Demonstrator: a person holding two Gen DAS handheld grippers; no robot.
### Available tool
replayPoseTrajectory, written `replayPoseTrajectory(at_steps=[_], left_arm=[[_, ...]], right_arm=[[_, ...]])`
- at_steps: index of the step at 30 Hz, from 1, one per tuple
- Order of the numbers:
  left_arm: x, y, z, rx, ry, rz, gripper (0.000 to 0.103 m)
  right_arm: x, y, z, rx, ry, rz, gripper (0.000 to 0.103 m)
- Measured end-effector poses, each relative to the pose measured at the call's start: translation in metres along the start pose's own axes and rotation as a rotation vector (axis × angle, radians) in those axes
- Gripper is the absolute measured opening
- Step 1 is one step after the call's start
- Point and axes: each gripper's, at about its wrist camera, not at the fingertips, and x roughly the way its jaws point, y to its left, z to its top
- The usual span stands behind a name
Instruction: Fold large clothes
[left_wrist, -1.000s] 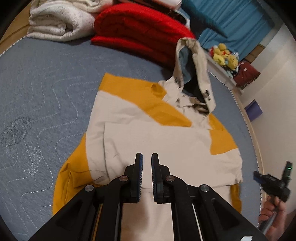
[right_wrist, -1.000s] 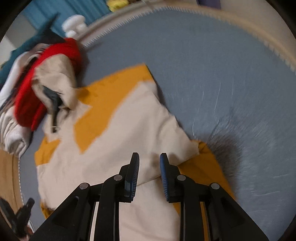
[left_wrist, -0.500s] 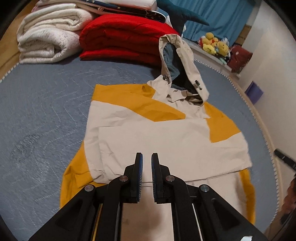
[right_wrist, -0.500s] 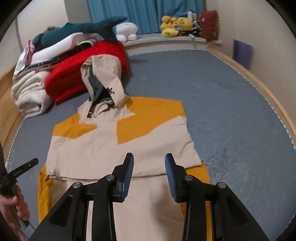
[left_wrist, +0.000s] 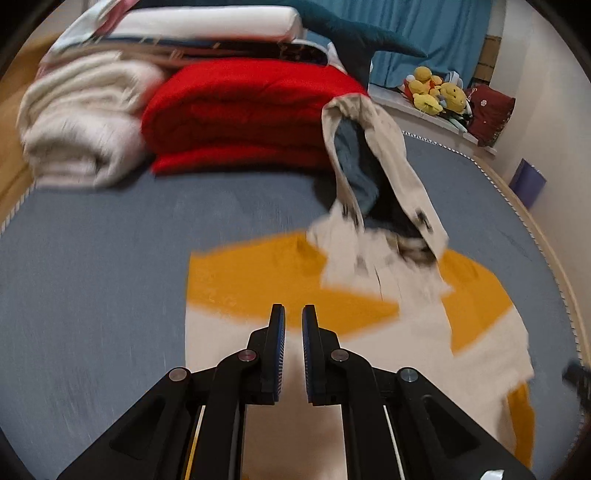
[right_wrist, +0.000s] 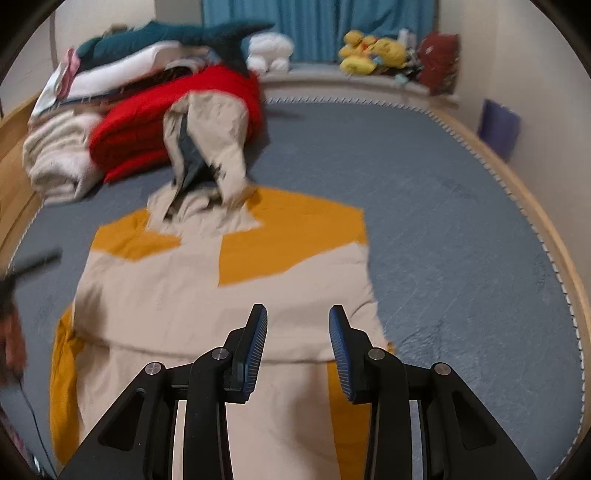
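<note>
Grey quilted bed carries the beige-and-yellow jacket, laid flat, hood propped against a red folded blanket. Above its lower part my right gripper has just been narrowing, jaws apart and empty; my left gripper is nearly closed, empty.

The left black two-finger gripper has two flat fingers with blue ridged pads on the inside. Thick black arms spread out behind them like a fan, each pinned with round silver screws. The right black two-finger gripper looks just the same, with blue ridged pads and shiny silver screws.
</note>
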Motion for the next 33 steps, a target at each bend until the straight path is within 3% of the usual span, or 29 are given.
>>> replayPoseTrajectory(at_steps=[9, 11, 13, 15, 21, 28, 30, 31, 33], left_arm=[[0.076, -0.022, 0.122, 0.046, -0.033, -0.003, 0.008], [0.091, -0.024, 0.142, 0.03, -0.034, -0.011, 0.014], [0.107, -0.025, 0.161, 0.004, -0.027, -0.031, 0.032], [0.121, -0.027, 0.18, -0.013, -0.044, -0.023, 0.036], [0.164, -0.04, 0.215, -0.033, -0.058, -0.011, 0.039], [0.204, -0.048, 0.232, -0.04, -0.055, 0.014, 0.039], [0.208, -0.047, 0.232, -0.038, -0.059, 0.026, 0.034], [0.207, -0.047, 0.231, -0.038, -0.063, 0.007, 0.017], [0.199, -0.049, 0.227, -0.024, -0.068, -0.019, 0.006]], right_arm=[[0.022, -0.004, -0.001, 0.002, 0.05, -0.053, 0.029], [0.028, -0.004, -0.003, 0.005, 0.072, -0.048, 0.029], [0.034, -0.004, -0.006, -0.002, 0.092, -0.057, 0.029], [0.039, -0.006, -0.007, 0.003, 0.106, -0.064, 0.029], [0.049, -0.013, -0.012, 0.015, 0.132, -0.075, 0.029], [0.057, -0.02, -0.017, -0.007, 0.152, -0.098, 0.029], [0.062, -0.027, -0.018, 0.029, 0.169, -0.096, 0.029], [0.064, -0.029, -0.018, 0.047, 0.177, -0.089, 0.029], [0.067, -0.031, -0.019, 0.075, 0.194, -0.062, 0.029]])
